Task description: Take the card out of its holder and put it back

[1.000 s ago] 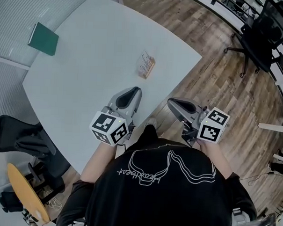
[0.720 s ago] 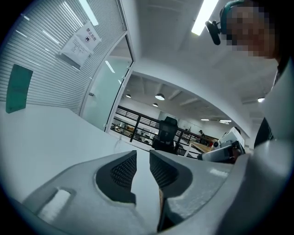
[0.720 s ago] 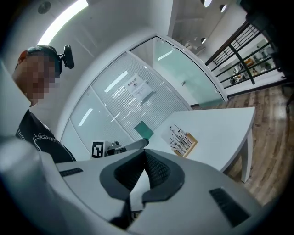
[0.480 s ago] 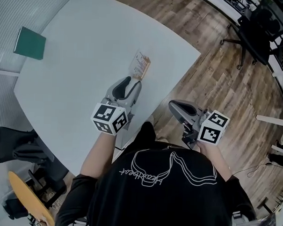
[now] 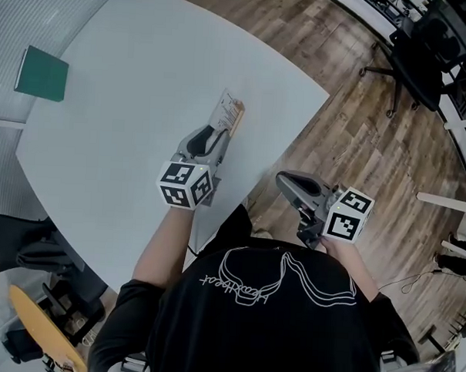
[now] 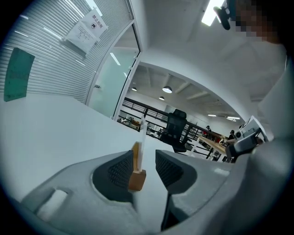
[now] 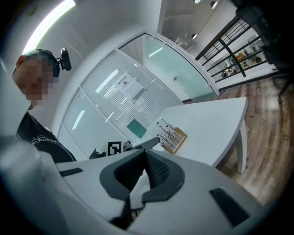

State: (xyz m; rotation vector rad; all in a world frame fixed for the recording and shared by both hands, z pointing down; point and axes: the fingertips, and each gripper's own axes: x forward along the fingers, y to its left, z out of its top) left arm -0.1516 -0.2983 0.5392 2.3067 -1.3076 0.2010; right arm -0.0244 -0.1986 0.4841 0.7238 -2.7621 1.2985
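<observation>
1. Card (image 6: 142, 135) stands upright in its small wooden holder (image 6: 136, 179) on the white table (image 5: 129, 100), toward the table's right edge, and is not yet taken out
2. On the near side of the holder sits the left gripper (image 5: 212, 134). Its jaws have just been opening and stand wide apart. The card and holder line up with the gap at the tips, but the pads touch neither, so it has hold of nothing
3. Off the table's near right edge, over the wood floor, hangs the right gripper (image 5: 289, 178). Its jaws are together on nothing, well apart from the card
4. The holder looks light and loose on a smooth top. If the card is pulled with nothing pinning the block, the block may lift with it or tip over
5. A grip taken too low would catch the wooden block instead of the card, so the pads should meet the card above the wood
6. The card is thin and sits nearer the left pad than the right. An off-centre squeeze could shove it sideways, bend it, or slide the holder toward the table's right edge
7. On the way back, the slot looks narrow, and a tilted card would likely miss it and push the holder along
</observation>
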